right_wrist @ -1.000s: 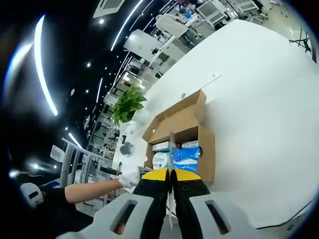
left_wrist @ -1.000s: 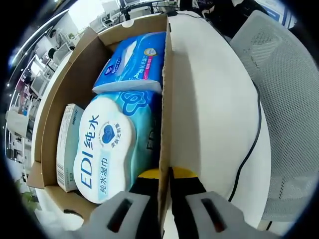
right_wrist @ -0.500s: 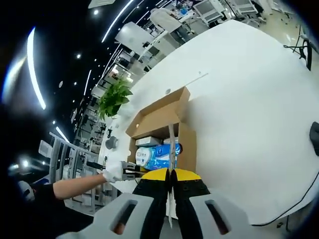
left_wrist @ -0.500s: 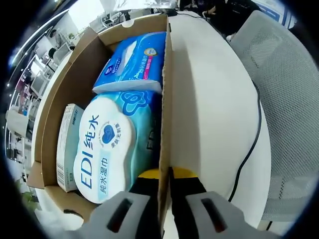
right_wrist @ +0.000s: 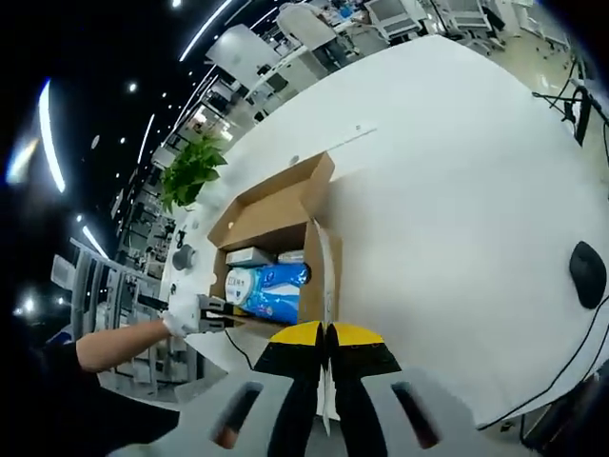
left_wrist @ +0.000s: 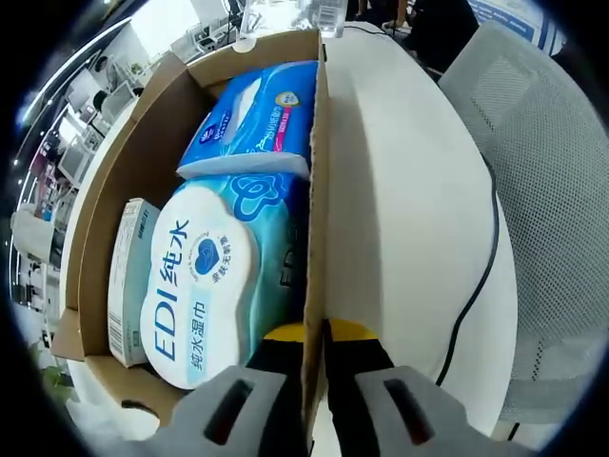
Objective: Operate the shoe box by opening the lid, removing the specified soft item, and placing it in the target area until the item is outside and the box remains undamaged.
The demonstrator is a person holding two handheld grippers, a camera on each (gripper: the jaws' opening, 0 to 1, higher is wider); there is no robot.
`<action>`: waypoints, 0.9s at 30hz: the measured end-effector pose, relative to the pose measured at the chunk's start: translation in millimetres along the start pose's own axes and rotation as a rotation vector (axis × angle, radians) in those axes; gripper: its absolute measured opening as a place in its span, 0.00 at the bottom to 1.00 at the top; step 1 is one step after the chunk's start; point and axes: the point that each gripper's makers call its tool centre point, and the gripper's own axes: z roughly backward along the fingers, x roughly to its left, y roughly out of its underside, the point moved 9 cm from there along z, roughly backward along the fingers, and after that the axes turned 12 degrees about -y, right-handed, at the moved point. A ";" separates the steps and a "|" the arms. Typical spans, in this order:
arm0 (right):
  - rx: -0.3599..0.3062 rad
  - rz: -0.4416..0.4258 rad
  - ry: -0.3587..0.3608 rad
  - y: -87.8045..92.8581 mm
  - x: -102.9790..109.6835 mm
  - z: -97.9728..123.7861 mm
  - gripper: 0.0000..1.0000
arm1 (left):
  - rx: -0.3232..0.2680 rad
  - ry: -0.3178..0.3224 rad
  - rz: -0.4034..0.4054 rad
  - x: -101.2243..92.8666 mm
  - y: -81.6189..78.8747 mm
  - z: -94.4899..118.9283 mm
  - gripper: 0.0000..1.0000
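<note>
- On the white surface [right_wrist: 447, 190] stands an open brown cardboard shoe box [left_wrist: 124, 181], its lid flap [right_wrist: 271, 195] folded back on the far side in the right gripper view.
- Inside the box, seen in the left gripper view, lies a pale teal soft pack of wet wipes with a white oval label reading "EDI" [left_wrist: 205, 286]; it fills the near half of the box.
- Beyond it, touching its far end, lies a blue soft pack with white lettering [left_wrist: 257, 119].
- A slim white and grey carton [left_wrist: 128, 276] stands on edge between the wipes pack and the box's far long wall.
- The left gripper [left_wrist: 315, 333] has its yellow-tipped jaws closed on the near long wall of the box, one jaw inside and one outside.
- The right gripper [right_wrist: 324, 335] has its jaws pressed together on a thin white sheet or flat film [right_wrist: 326, 286] seen edge-on; what it is I cannot tell.
- A white-gloved hand [right_wrist: 179, 317] at the box's end shows in the right gripper view, holding the other gripper.
- A black cable [left_wrist: 481, 276] runs along the surface edge beside a grey mesh chair [left_wrist: 552, 190].
- A dark mouse-shaped object [right_wrist: 586, 274] lies on the surface well apart from the box, and a green potted plant [right_wrist: 190, 171] stands beyond it.
</note>
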 end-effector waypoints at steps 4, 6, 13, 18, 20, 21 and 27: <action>0.007 0.035 0.013 11.9 -2.4 -14.8 0.00 | 0.000 0.001 -0.001 -0.2 0.2 -0.1 0.02; 0.019 0.039 0.035 15.1 -2.5 -20.7 0.00 | -0.001 0.001 -0.001 -0.3 0.3 0.3 0.02; 0.051 0.043 0.031 8.7 -1.6 -24.1 0.00 | -0.001 -0.002 -0.002 -0.9 0.4 1.0 0.02; 0.048 0.052 0.034 -0.1 -6.6 -20.2 0.00 | -0.002 -0.001 -0.004 -0.9 1.0 1.2 0.02; 0.047 0.048 0.041 -3.0 -10.2 -19.6 0.00 | -0.002 0.000 -0.004 -1.0 1.2 1.1 0.02; 0.052 0.035 0.036 -4.5 -13.5 -20.1 0.00 | -0.001 0.000 -0.004 -1.1 1.2 1.1 0.02; 0.039 -0.015 -0.074 -5.3 -27.1 -28.4 0.00 | -0.002 0.000 -0.005 -1.2 1.5 0.9 0.02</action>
